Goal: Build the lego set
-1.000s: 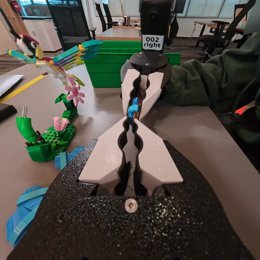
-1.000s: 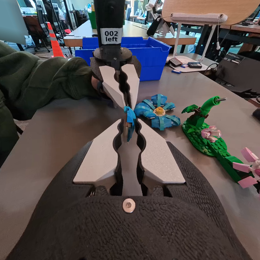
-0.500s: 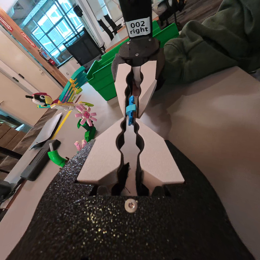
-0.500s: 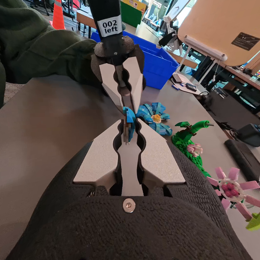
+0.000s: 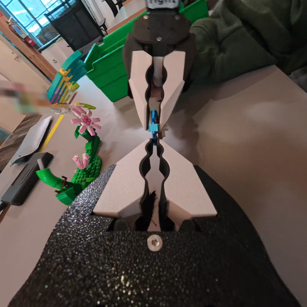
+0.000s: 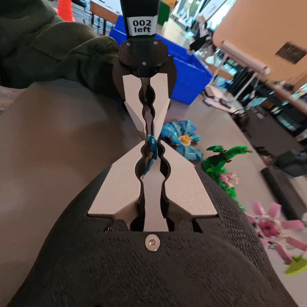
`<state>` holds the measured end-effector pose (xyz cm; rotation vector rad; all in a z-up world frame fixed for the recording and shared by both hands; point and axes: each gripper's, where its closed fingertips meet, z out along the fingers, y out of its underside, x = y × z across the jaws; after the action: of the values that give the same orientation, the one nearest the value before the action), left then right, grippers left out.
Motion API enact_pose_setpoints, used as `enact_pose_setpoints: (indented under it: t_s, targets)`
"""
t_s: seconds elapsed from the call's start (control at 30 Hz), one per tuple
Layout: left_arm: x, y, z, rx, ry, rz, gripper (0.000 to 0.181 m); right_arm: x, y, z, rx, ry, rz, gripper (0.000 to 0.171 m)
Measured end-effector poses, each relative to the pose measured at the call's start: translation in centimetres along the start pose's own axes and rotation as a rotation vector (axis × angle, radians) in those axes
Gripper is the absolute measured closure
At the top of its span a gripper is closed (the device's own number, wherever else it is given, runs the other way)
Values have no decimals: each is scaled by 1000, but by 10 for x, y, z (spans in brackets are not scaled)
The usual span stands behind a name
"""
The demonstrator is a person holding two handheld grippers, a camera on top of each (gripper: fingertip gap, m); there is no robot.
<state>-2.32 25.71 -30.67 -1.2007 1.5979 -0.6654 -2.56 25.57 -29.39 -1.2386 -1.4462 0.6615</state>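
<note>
My left gripper [image 5: 154, 142] and my right gripper [image 6: 152, 142] meet tip to tip above the grey table [image 5: 232, 132]. Both are shut on one small blue brick petal piece [image 5: 153, 127], which has a light blue clip and a brown bit at its side. In the right wrist view the petal piece [image 6: 152, 149] sits between my right fingers, and its far end is pinched in the tips of the left gripper [image 6: 148, 135]. In the left wrist view the right gripper [image 5: 153, 127] comes in from above. A person's dark green sleeve [image 5: 240, 41] is behind it.
A green brick plant base [image 5: 83, 172] with a pink flower [image 5: 85, 121] stands to the left, and a green bin [image 5: 113, 74] is behind. A blue brick flower [image 6: 181, 139] lies on the table near a blue bin [image 6: 186, 78]. A dark flat device [image 5: 25, 179] lies at the left edge. Left and right tips are no more than a few centimetres apart.
Both grippers stay shut tip to tip on the blue piece. The pair has rolled and tilted, so the table now slants in both views. The opposite gripper looms closer in each.
</note>
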Motion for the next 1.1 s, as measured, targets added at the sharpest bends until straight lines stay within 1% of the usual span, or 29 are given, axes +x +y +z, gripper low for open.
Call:
enact_pose_setpoints:
  t_s: [0.03, 0.1, 0.2, 0.4, 0.5, 0.57, 0.63, 0.7, 0.77, 0.8, 0.87, 0.93, 1.1]
  targets:
    - [3, 1, 1, -2, 17, 7, 180, -3, 2, 0, -12, -37, 40, 162]
    - [9, 1, 2, 18, 64, -14, 180, -8, 4, -1, -10, -94, 107, 162]
    - [12, -7, 0, 88, 118, -90, 181, -11, -3, -5, 55, -155, 215, 163]
    - [15, -14, -4, 153, 182, -177, 181, -15, -11, -10, 139, -227, 308, 162]
    - [17, -15, -4, 157, 209, -220, 181, -16, -11, -11, 151, -244, 319, 163]
    - [13, -17, -5, 163, 206, -260, 181, -12, -13, -11, 172, -216, 305, 163]
    - [6, -15, -6, 150, 162, -273, 181, -5, -12, -9, 177, -134, 223, 163]
    - [0, -9, -4, 124, 123, -275, 181, 0, -7, -6, 137, -58, 125, 162]
    - [-2, -7, -4, 116, 123, -309, 181, 2, -4, -4, 99, -11, 43, 163]
    - [-1, -7, -5, 124, 148, -344, 181, 1, -5, -4, 88, -1, 10, 163]
    - [4, -12, -10, 172, 238, -437, 181, -4, -11, -4, 109, -38, 29, 163]
    - [10, -20, -13, 216, 319, -498, 181, -10, -19, -7, 156, -111, 108, 163]
    - [18, -31, -17, 274, 399, -531, 180, -17, -30, -14, 234, -215, 218, 163]
